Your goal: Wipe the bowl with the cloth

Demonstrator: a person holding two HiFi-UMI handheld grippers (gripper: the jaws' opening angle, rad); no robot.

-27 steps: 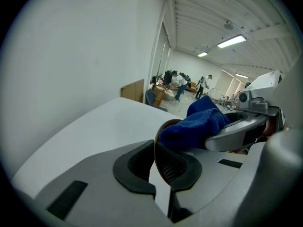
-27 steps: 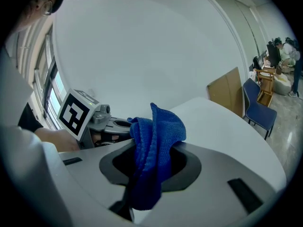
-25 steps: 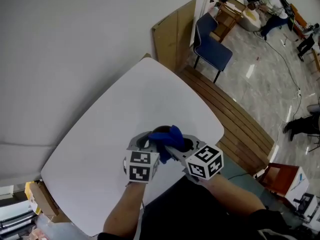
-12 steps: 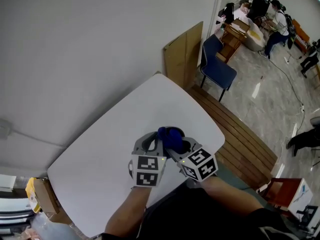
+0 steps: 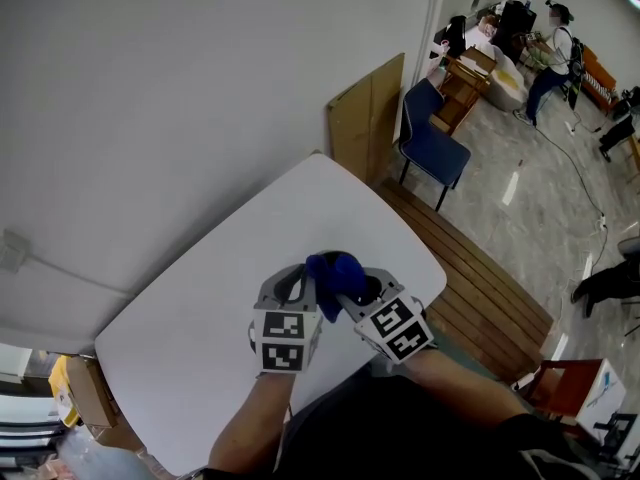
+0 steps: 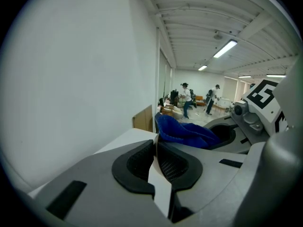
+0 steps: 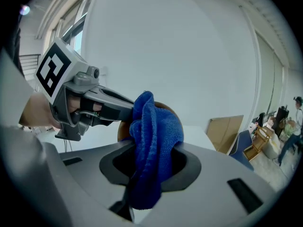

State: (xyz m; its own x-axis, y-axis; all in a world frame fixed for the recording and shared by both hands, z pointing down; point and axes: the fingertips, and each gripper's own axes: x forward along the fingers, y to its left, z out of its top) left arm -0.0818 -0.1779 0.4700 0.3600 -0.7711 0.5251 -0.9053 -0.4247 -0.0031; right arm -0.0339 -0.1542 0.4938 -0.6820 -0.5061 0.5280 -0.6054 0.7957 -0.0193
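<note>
Both grippers meet over the near side of the white table. My right gripper is shut on a blue cloth, which bulges out in front of its jaws. The cloth presses into a brown bowl that it mostly covers. My left gripper is pinched on a thin pale edge, the bowl's rim, and the right gripper view shows its fingers reaching that rim from the left. In the head view the cloth sits between the left gripper and the right gripper, and the bowl is almost hidden.
A wooden board leans on the wall beyond the table, with a blue chair beside it. A slatted wooden bench runs along the table's right side. A cardboard box lies at lower left. People stand far back.
The cloth in my right gripper has shifted a little to the left and away from me over the bowl. The left gripper keeps its hold on the rim. The head view has swung slightly.
</note>
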